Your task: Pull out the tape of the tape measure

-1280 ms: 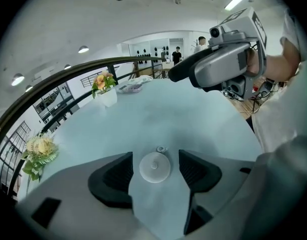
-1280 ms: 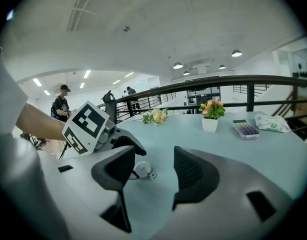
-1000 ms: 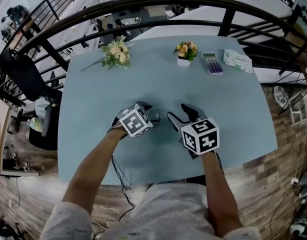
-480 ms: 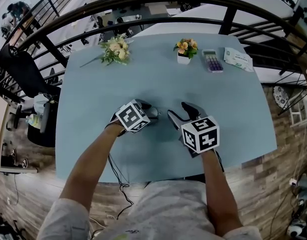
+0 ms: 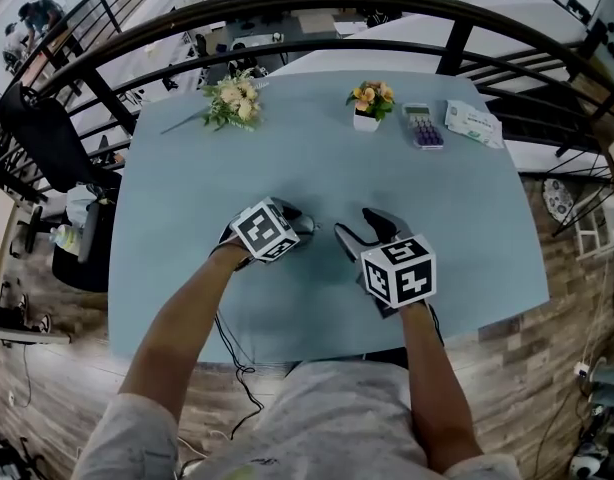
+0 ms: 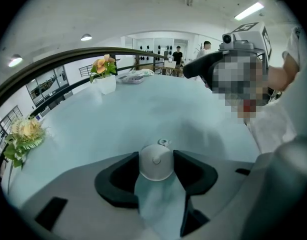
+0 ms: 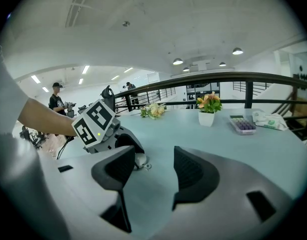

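The tabletop [image 5: 187, 218] is bare through its middle. That leaves open room between the two grippers, near the near edge, and the row of things along the far edge. In that row a flower bunch [image 5: 232, 100] lies at the far left corner. A flowerpot [image 5: 370, 103] stands at the middle of the far edge, a calculator [image 5: 424, 125] is beside it, and a tissue pack [image 5: 473, 121] lies toward the far right corner. A dark railing [image 5: 317, 0] curves behind the far edge.

The tape measure [image 6: 156, 165] sits on the tabletop near the near edge, a little left of centre. It is between the jaws of the left gripper [image 5: 303, 228], which have just been closing. The pads now lie against both sides of the round white case, grasping it. The case turns its flat face and centre button to the left gripper's camera. Being round, it has no clear long axis. Its small metal tab [image 6: 164, 143] sticks out on the far side from that camera, toward the right gripper [image 7: 153, 156].

The right gripper rests just beside it, released. Its jaws stand wide apart, with only bare tabletop between them. Whether any tape is drawn out past the tab cannot be made out.
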